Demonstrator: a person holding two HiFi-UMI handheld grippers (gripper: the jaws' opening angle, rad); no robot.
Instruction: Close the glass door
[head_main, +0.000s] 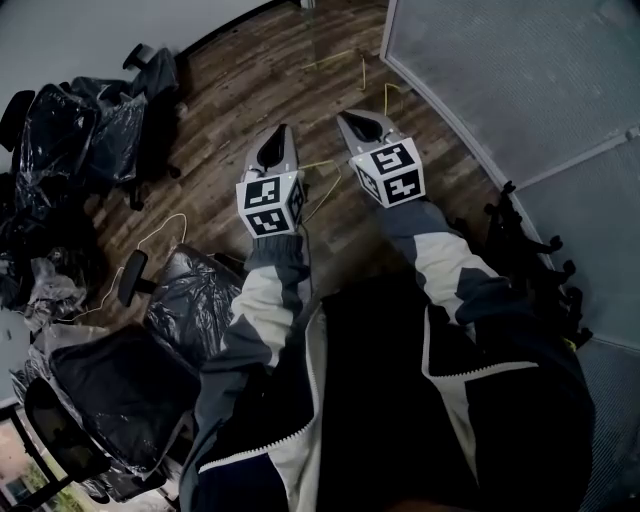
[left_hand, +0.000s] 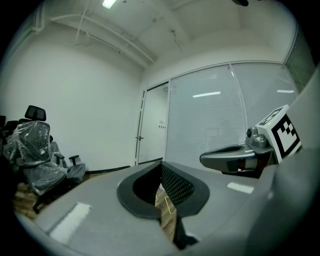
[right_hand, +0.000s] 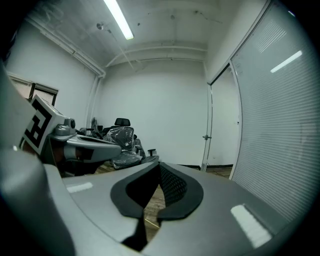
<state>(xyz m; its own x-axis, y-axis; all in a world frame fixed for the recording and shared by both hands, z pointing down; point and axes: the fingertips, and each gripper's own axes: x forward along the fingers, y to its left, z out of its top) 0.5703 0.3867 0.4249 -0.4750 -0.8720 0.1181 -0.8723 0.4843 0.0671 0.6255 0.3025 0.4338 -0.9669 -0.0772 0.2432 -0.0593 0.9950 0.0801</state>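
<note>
Right gripper view: upright door (right_hand: 222, 130) ahead, right of centre; right gripper (right_hand: 160, 167), closed, empty, looks nearer than left gripper (right_hand: 117, 148).

Place: I am in an office room.
Chairs: I see office chairs (head_main: 105, 385) on wheels, wrapped in plastic.
Walls: one frosted glass wall (head_main: 500, 70) with a glass door (right_hand: 222, 125); the others are plain white.
Floor: wood floor (head_main: 260, 90).
Ceiling: a long strip light (right_hand: 119, 20).

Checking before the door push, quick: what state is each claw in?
Left claw: closed, holding nothing.
Right claw: closed, holding nothing.
</note>
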